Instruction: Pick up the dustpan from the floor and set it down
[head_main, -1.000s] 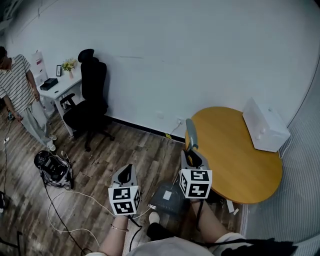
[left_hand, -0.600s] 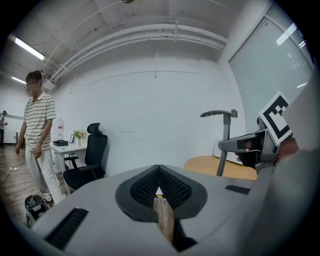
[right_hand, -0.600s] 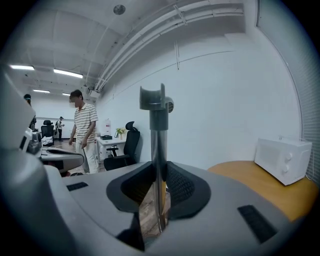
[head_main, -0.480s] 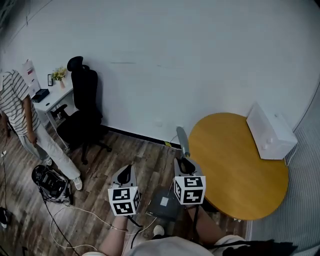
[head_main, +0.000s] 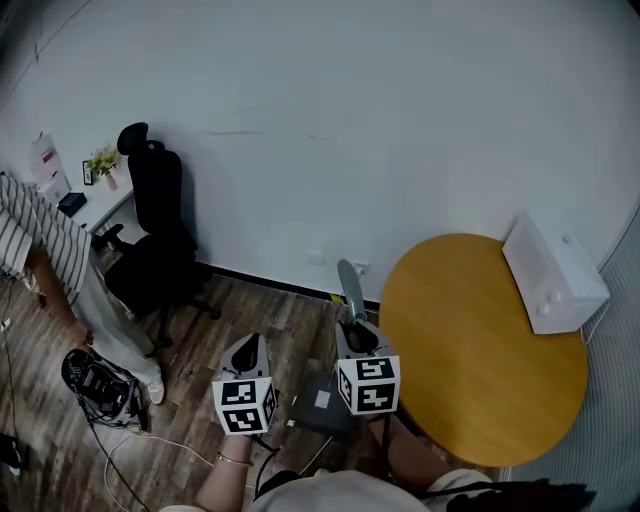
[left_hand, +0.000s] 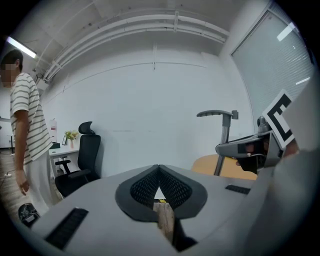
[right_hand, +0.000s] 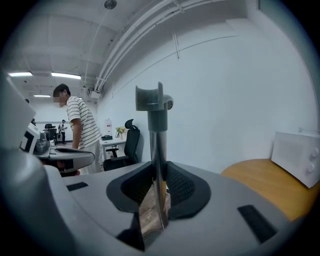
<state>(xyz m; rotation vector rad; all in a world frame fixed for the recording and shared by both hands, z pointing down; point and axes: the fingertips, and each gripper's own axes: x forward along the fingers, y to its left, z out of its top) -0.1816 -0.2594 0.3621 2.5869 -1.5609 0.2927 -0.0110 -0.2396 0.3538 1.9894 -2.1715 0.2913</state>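
While right gripper (head_main: 354, 336) jaws grip the dustpan (head_main: 322, 404), left gripper (head_main: 249, 352) jaws closed, a round table (head_main: 480, 340) stands alongside.

A plain white wall (head_main: 350, 120) spans nine to three o'clock above a dark plank floor (head_main: 250, 320). A round wooden table (head_main: 480, 350) sits at four o'clock, a white box (head_main: 555, 275) on its far edge. At ten o'clock a black chair (head_main: 150, 230) stands beside a white desk (head_main: 95, 205) with a plant (head_main: 102, 160). A person (head_main: 40, 250) in stripes stands at nine, cables (head_main: 95, 385) at eight. Overhead, in the left gripper view, run pipes (left_hand: 150, 25) and a strip light (left_hand: 20, 47); blinds (left_hand: 280, 65) hang at two o'clock.
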